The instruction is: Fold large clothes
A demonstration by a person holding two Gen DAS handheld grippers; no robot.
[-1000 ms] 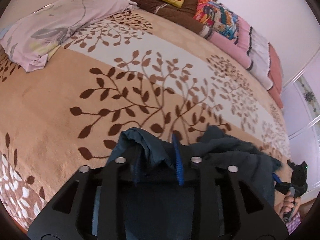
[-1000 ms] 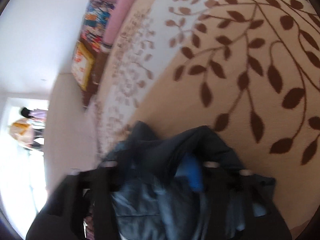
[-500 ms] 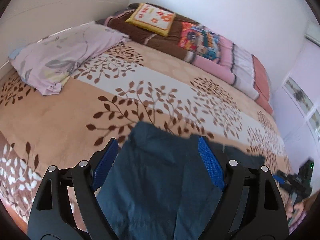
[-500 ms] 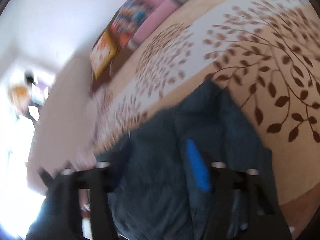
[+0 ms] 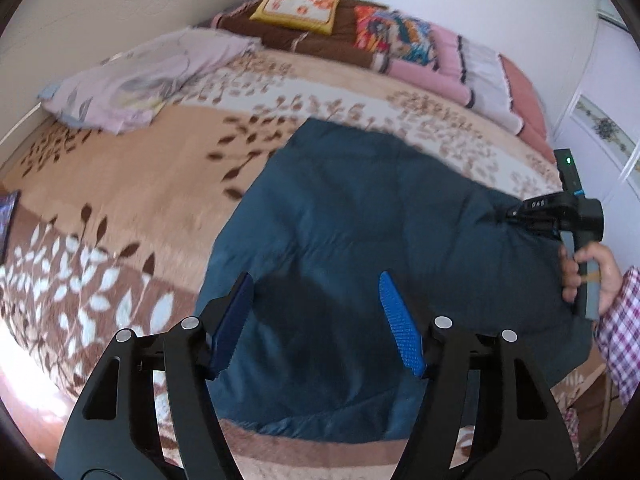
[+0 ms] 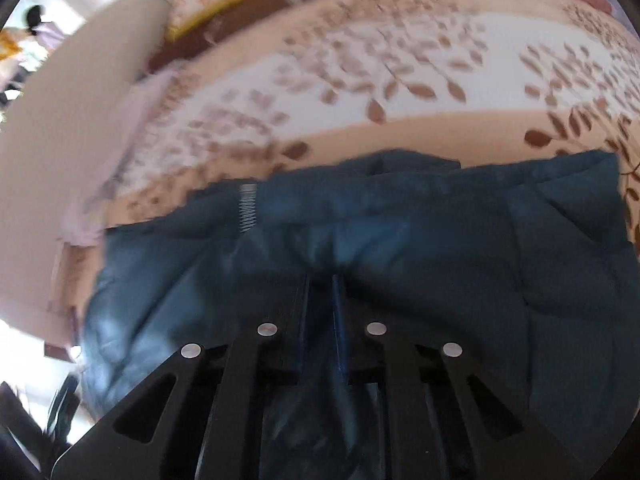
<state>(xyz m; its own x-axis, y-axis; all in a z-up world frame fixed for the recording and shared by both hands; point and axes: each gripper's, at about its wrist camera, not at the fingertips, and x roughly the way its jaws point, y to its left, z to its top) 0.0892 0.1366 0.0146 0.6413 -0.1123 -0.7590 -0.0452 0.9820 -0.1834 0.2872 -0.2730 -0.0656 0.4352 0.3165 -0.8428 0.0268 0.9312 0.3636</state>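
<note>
A large dark teal padded garment [image 5: 360,232] lies spread on the bed's leaf-patterned blanket [image 5: 132,184]. My left gripper [image 5: 316,292] is open and empty, hovering above the garment's near edge. My right gripper [image 6: 320,276] is shut on a fold of the garment [image 6: 400,240]; it also shows in the left wrist view [image 5: 540,216], at the garment's right edge, held by a hand [image 5: 592,276].
A lilac pillow [image 5: 140,80] lies at the far left of the bed. Folded quilts and cushions [image 5: 384,40] line the far edge by the wall. A cupboard door [image 5: 608,132] stands to the right.
My left gripper let go of the garment, opened and drew back. The garment went from bunched up to spread out on the bed. My right gripper swung round, still gripping it.
</note>
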